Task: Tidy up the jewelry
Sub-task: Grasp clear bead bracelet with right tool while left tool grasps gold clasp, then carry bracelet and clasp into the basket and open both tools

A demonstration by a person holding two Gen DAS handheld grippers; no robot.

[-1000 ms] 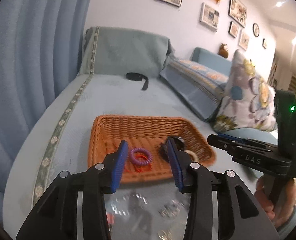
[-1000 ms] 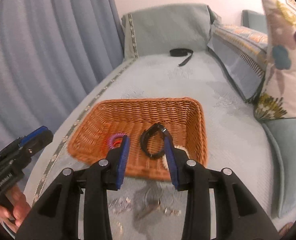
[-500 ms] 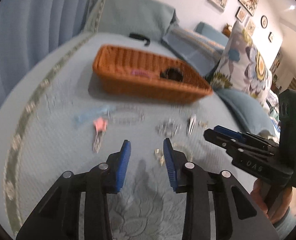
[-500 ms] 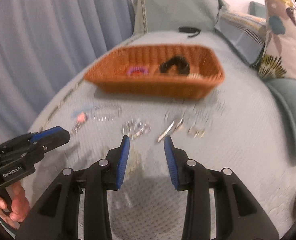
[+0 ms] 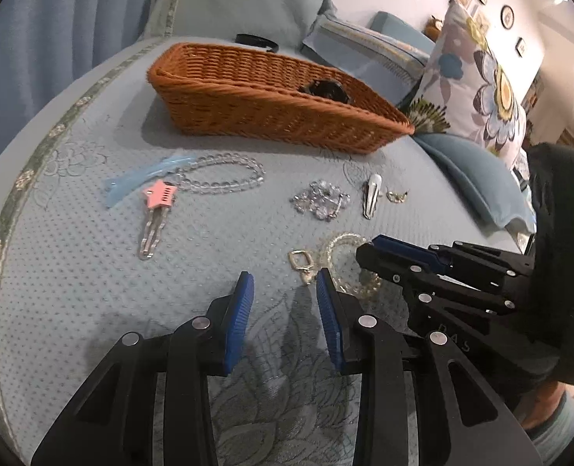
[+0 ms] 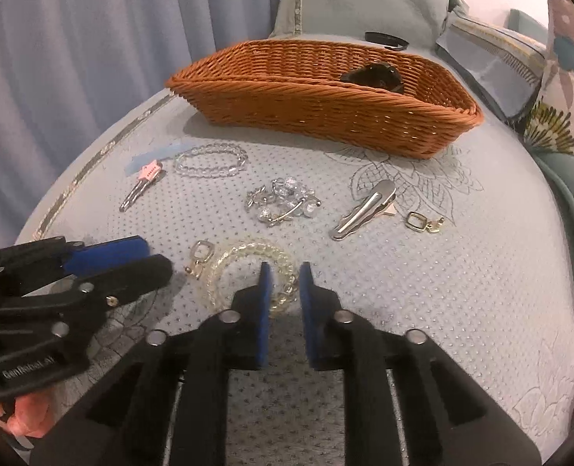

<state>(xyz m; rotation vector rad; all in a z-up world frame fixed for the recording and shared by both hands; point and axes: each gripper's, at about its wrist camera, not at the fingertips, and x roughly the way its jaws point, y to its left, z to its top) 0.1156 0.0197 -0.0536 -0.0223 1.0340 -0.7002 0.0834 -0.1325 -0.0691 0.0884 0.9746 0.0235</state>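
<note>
Right gripper [image 6: 284,272] jaws just closing, yellow beaded bracelet [image 6: 248,256] rim between pads, near bed's front edge. Left gripper [image 5: 285,283] part-open, empty, just beside.

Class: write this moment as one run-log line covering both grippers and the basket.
right gripper: just closed on yellow bracelet rim | left gripper: open, empty | basket: black item inside
</note>
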